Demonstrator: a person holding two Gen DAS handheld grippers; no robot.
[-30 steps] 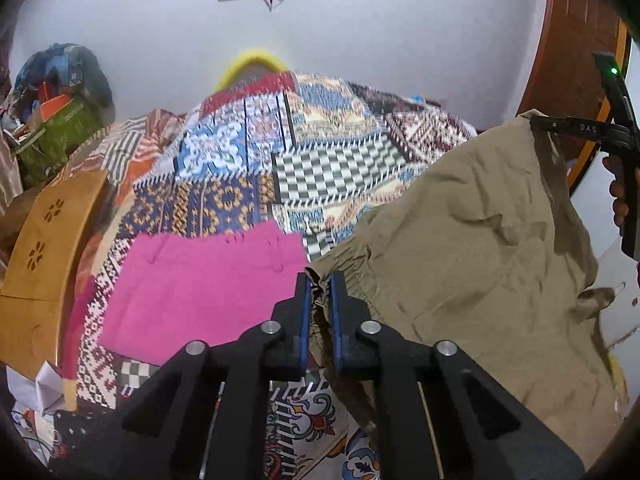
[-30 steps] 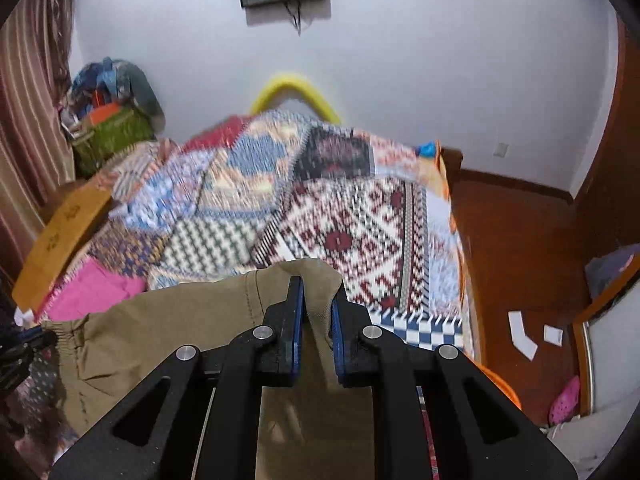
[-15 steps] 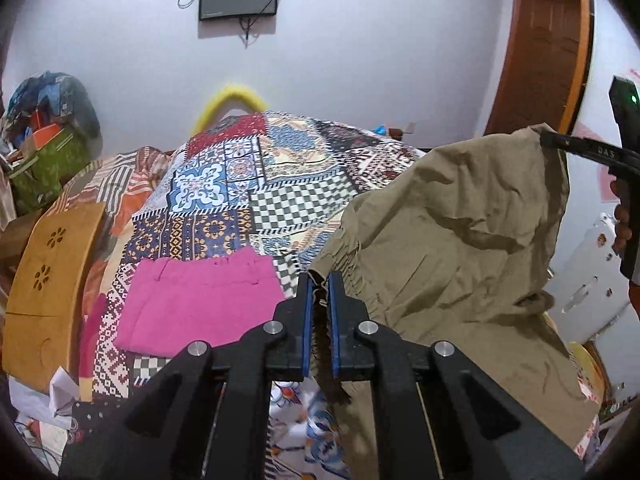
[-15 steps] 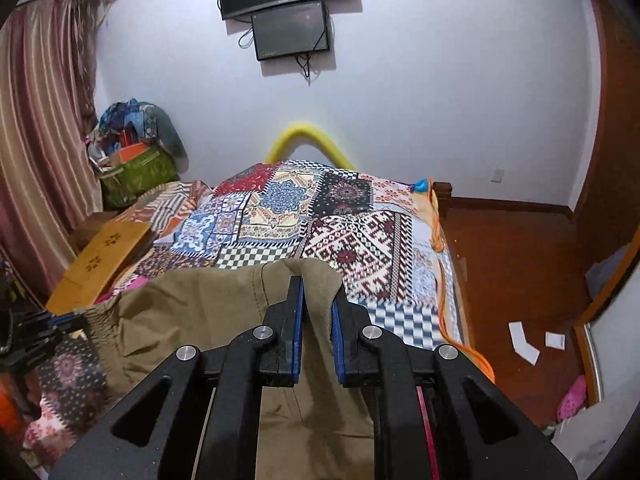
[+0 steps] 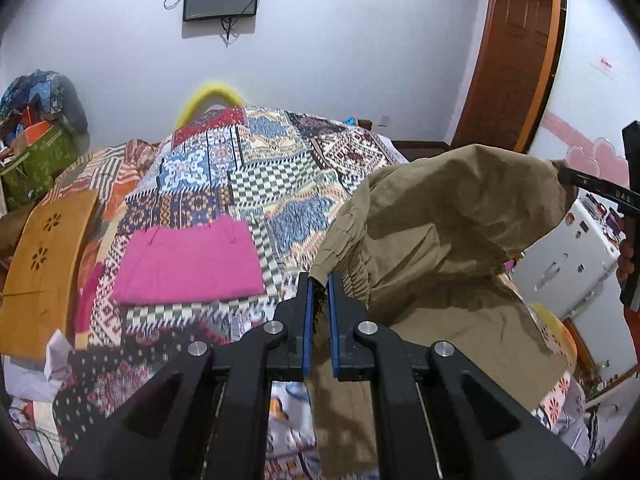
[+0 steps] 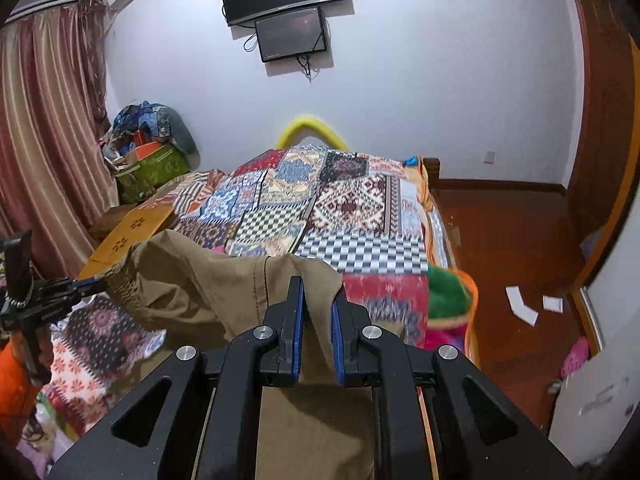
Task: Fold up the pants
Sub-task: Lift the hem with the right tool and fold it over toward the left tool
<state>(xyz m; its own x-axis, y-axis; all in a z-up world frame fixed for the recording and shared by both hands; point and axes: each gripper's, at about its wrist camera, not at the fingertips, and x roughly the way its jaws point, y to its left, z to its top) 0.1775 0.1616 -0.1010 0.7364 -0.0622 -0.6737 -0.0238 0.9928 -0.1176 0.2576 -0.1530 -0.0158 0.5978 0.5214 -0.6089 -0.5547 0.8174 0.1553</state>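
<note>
Khaki pants point(image 5: 448, 240) hang in the air above the near end of a patchwork-covered bed point(image 5: 280, 176). My left gripper point(image 5: 319, 282) is shut on one corner of their gathered elastic waistband. My right gripper point(image 6: 316, 286) is shut on the other end of the waistband; the pants point(image 6: 208, 276) sag between the two and drape down below. The right gripper also shows at the right edge of the left wrist view point(image 5: 576, 180). The left gripper shows at the left edge of the right wrist view point(image 6: 90, 282).
Folded pink pants point(image 5: 188, 264) lie flat on the bed's left side. A wooden board point(image 5: 44, 264) leans at the bed's left edge. A green bag with clothes point(image 6: 156, 168) stands by the curtain. A wooden floor with paper scraps point(image 6: 520, 308) lies right of the bed.
Both grippers have risen with the khaki pants, lifting them higher above the bed. The waistband sags more between them. Both stay shut.
</note>
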